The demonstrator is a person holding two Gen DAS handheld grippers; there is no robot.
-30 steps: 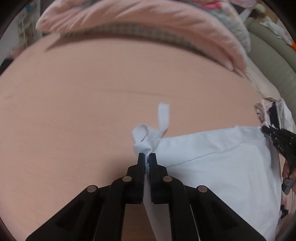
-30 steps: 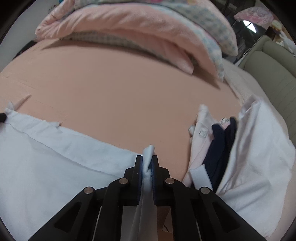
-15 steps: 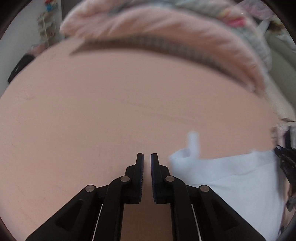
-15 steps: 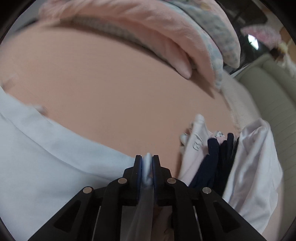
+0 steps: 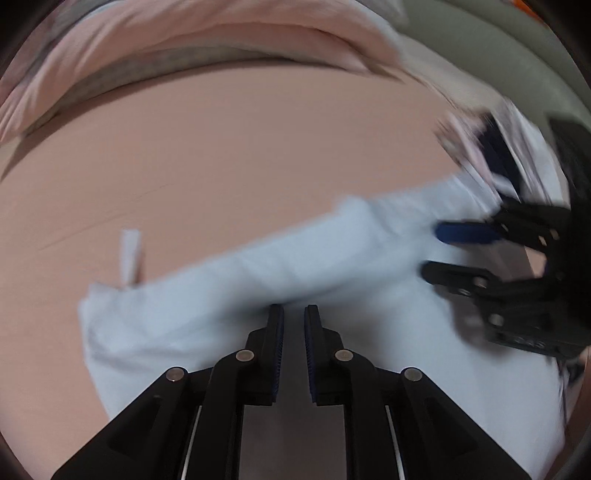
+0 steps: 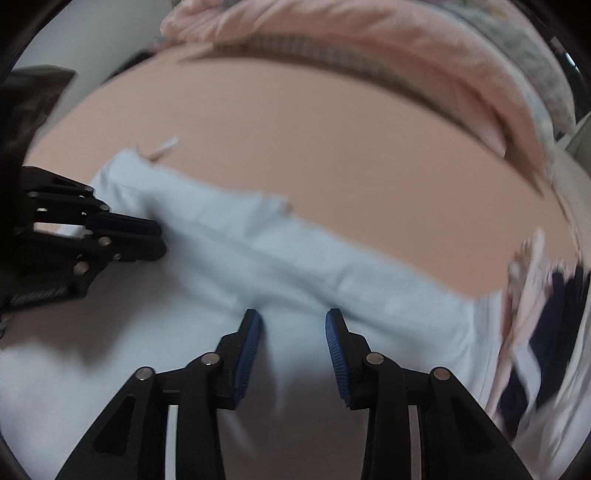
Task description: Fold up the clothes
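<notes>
Now both the left gripper (image 5: 293, 319) and right gripper (image 6: 293, 323) gape empty over the pale blue garment (image 5: 229, 295) at frame centre.

Pale blue garment (image 5: 332, 258) of thin, matt woven cloth lying under both tools, matt black plastic left gripper (image 5: 293, 321) and right gripper (image 6: 293, 325) with ribbed blue rubbery pads (image 6: 247, 350), smooth matt peach bedsheet (image 6: 332, 155) ahead, soft fuzzy pink quilt (image 5: 221, 33) beyond

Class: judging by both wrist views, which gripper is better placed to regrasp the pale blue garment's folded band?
Probably the right gripper: it is wide open around the pale blue garment. The left gripper shows only a narrow gap.
</notes>
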